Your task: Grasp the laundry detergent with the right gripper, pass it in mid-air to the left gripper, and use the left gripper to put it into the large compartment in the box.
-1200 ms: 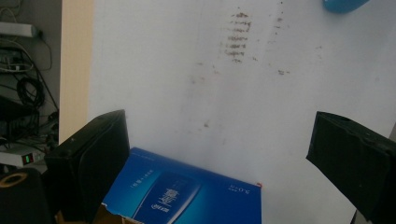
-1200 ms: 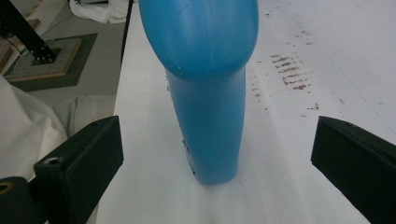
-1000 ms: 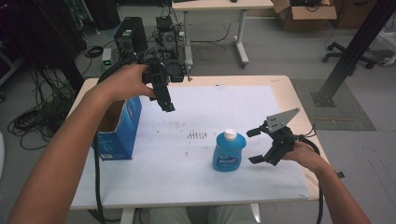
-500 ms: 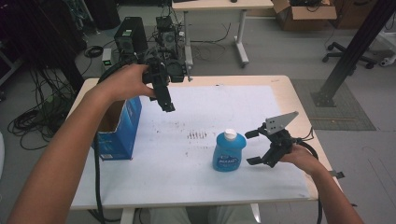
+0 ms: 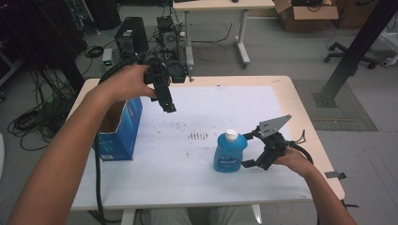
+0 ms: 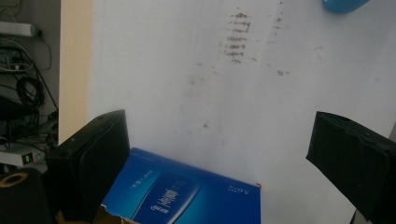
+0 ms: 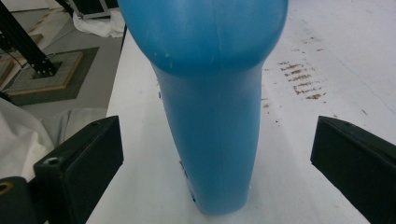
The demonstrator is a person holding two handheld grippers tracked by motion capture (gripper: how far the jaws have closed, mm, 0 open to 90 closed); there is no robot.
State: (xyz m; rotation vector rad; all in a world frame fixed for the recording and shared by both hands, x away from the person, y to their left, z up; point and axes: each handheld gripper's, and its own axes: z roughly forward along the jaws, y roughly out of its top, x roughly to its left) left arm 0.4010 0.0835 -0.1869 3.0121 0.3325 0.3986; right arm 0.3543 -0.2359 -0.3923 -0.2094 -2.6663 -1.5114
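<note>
While your right tongs (image 5: 248, 149) are sitting wide open around the blue detergent bottle (image 5: 229, 152), their jaws are standing apart from its sides and gripping nothing. That bottle is standing upright on the white-covered desk (image 5: 220, 93), right of its middle. Your left tongs (image 5: 165, 96) are hanging wide open and empty above the open blue carton (image 5: 123, 126) at the desk's left edge.

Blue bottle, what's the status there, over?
Right gripper open, jaws either side of blue bottle, not touching. Left gripper open, above blue box. Nothing in the way.
</note>
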